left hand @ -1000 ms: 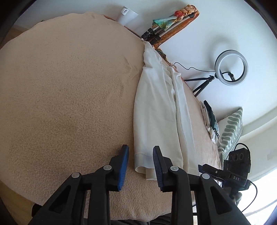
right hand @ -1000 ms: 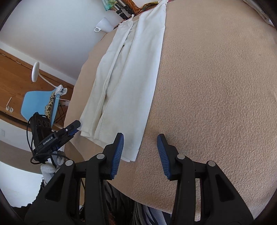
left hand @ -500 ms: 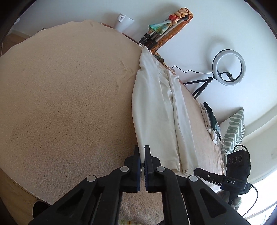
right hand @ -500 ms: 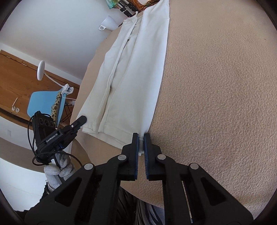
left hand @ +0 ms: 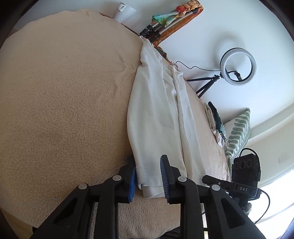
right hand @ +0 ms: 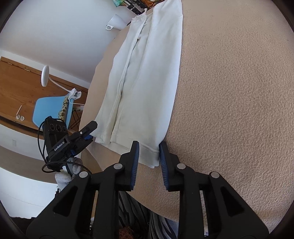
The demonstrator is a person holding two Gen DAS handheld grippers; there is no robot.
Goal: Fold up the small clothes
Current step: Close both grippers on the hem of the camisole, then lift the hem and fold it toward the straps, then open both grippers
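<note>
Surface: a wide bed covered by a beige, nubby blanket; most of the cover lies bare.

Garment: a long cream-white cotton piece, folded lengthwise into a narrow strip, lies flat on the blanket. It runs from the near edge of the bed away to the far edge. A raised seam runs down its length, and a stitched hem closes its near end.

Left gripper: black frame with blue ribbed pads, pointing down at the near hem. Its jaws are opening and stand narrowly apart. One hem corner lies between them; the left pad is right at the cloth's side edge, the right pad stands on top of the fabric, and neither visibly pinches it.

Right gripper: the same build, at the other corner of the near hem. Its jaws are also opening, with a small gap. The hem corner sits between the pads without being clamped.

Hand: a pale knitted glove shows under the left tool in the right wrist view.

Far edge of the bed: a white mug and a bundle of tripod legs with colourful cloth.

Side edge of the bed: a small pile of folded clothes, next to a green-and-white patterned cushion.

Beyond the bed: a ring light on a black tripod against the white wall, and a light-blue chair by a wooden door.
</note>
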